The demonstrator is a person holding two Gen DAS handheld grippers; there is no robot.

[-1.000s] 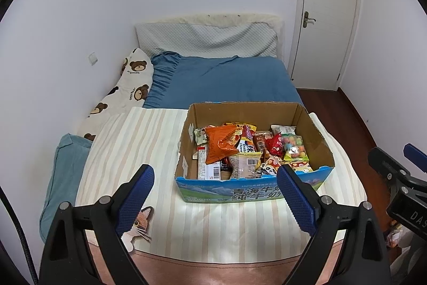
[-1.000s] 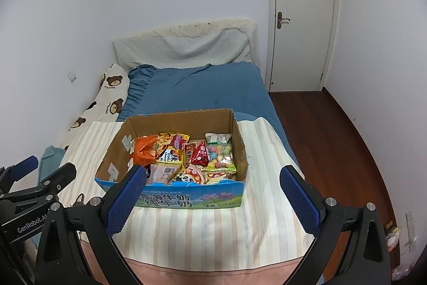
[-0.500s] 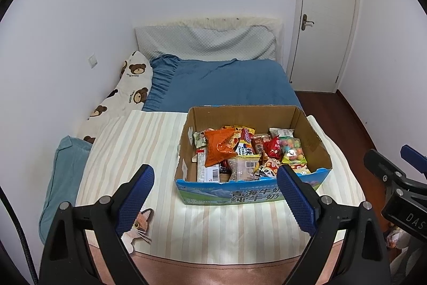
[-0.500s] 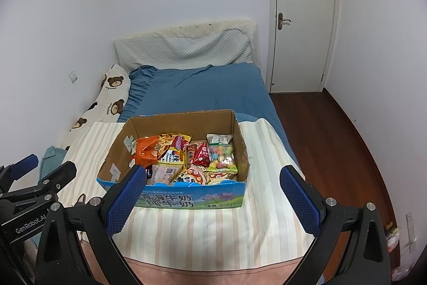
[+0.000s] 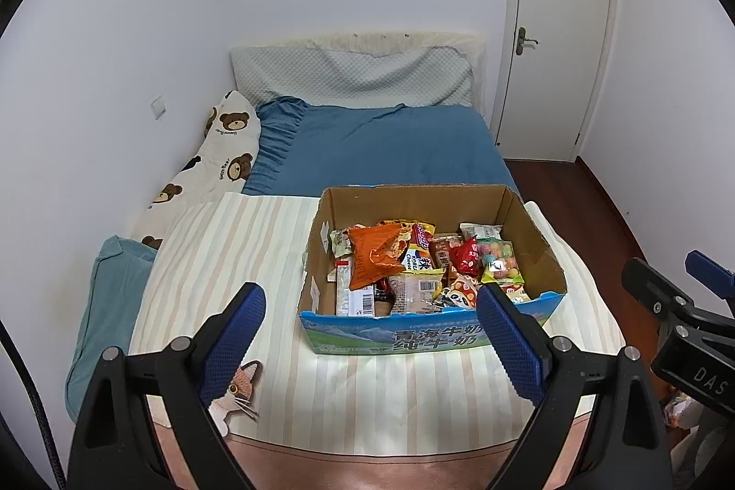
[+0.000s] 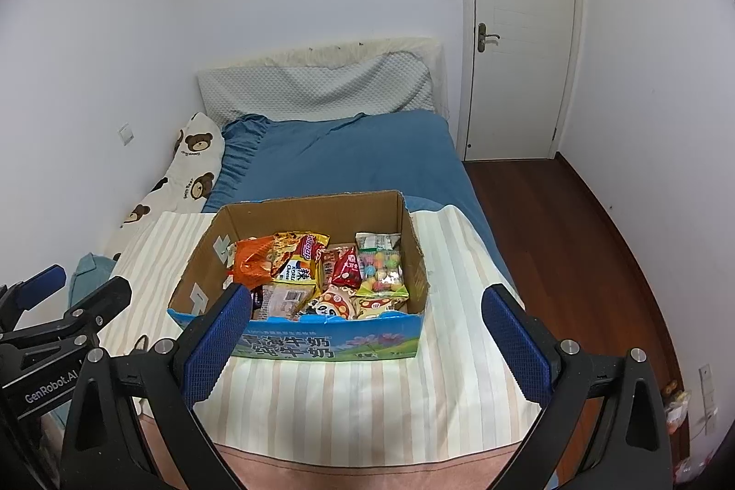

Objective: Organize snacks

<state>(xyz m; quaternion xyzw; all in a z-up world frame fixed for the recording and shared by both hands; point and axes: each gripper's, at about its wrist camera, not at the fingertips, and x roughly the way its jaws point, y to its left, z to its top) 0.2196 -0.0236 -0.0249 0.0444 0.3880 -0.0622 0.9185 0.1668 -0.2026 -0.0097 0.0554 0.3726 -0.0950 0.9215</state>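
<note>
Snacks sit in a cardboard box (image 5: pixel 427 329) on the striped blanket (image 5: pixel 229 251) at the foot of the bed (image 5: pixel 390 141). Box is open-topped, with a blue printed front panel. Inside it: an orange crumpled bag (image 5: pixel 376 253) at the left, a red packet (image 5: pixel 466 256) mid-right, a bag of coloured candy balls (image 5: pixel 498 256) at the right, a clear-wrapped bun with barcode (image 5: pixel 415 290) near the front.

Left gripper (image 5: pixel 370 340): jaws wide, nothing between them, hovering short of the box front. One blue pad overlaps the box's front right corner in its own view; contact can't be judged.

Right gripper (image 6: pixel 367 345): jaws wide too, empty, also short of the box and straddling its front panel in its own view.

Each gripper shows at the edge of the other's view, well apart. Bear-print pillow (image 5: pixel 216 154) along the wall at left, white door (image 6: pixel 519 30) shut behind the bed.
</note>
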